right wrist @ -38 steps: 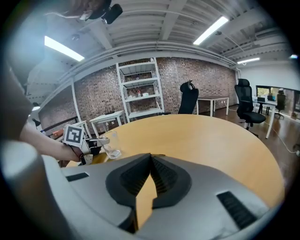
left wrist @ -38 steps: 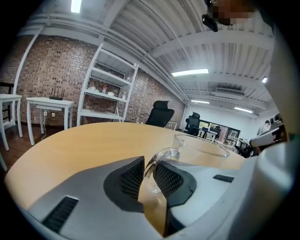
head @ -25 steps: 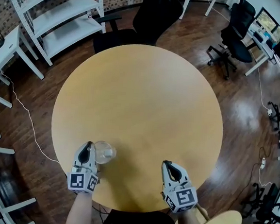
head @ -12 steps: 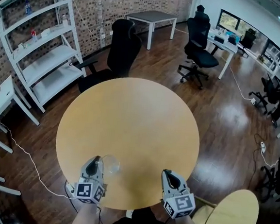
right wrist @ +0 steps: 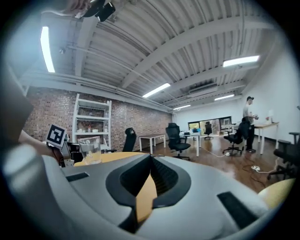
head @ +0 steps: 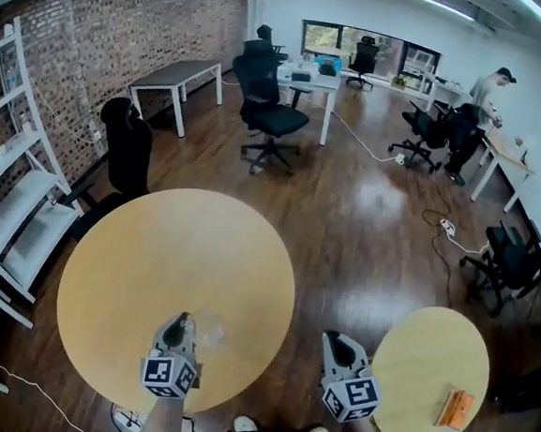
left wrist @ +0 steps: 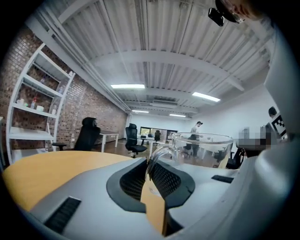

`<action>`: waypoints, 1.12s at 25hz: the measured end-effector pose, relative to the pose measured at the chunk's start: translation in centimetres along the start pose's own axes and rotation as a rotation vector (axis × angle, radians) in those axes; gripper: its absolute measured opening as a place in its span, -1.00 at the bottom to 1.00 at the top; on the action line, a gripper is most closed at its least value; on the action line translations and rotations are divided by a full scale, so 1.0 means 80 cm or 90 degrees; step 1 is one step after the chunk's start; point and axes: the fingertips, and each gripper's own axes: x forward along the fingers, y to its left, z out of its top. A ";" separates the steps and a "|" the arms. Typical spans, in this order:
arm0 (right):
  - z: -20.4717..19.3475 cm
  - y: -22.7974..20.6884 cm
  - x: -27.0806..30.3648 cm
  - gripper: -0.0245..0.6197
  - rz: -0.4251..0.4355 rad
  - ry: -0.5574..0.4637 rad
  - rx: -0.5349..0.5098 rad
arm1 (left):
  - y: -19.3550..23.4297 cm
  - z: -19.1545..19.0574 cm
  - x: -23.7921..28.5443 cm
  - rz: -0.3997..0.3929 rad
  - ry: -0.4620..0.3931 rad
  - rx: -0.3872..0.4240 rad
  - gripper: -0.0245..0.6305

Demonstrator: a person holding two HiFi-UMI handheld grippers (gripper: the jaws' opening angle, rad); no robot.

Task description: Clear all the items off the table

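At lower left of the head view, gripped one glass mug [head: 208, 327] by its handle in the clenched left hand-held gripper [head: 180, 325], over the large round counter's [head: 126, 254] near rim; held the right hand-held gripper [head: 337, 342] clenched on nothing. Could have slipped from that thin hold on smooth glass if jolted or tilted, and shattered on the floor. Counted one mug, two hand-held grippers, two round counters, and one orange item [head: 455, 409] on the smaller counter [head: 423, 351] at lower right.

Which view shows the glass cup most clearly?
The left gripper view: the glass cup is close, its handle gripped in the jaws. The right gripper view shows it small; the head view, only faintly.
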 end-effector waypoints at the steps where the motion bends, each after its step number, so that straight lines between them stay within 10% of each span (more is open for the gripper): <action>1: -0.002 -0.023 -0.017 -0.91 -0.028 -0.002 0.004 | -0.025 -0.001 0.016 -0.026 -0.003 -0.001 -0.88; 14: 0.016 -0.308 -0.339 -0.91 -0.379 -0.055 0.012 | -0.460 -0.023 0.138 -0.354 -0.017 -0.038 -0.88; 28: -0.012 -0.375 -0.546 -0.91 -0.609 -0.098 0.070 | -0.720 -0.061 0.127 -0.594 0.035 -0.016 -0.88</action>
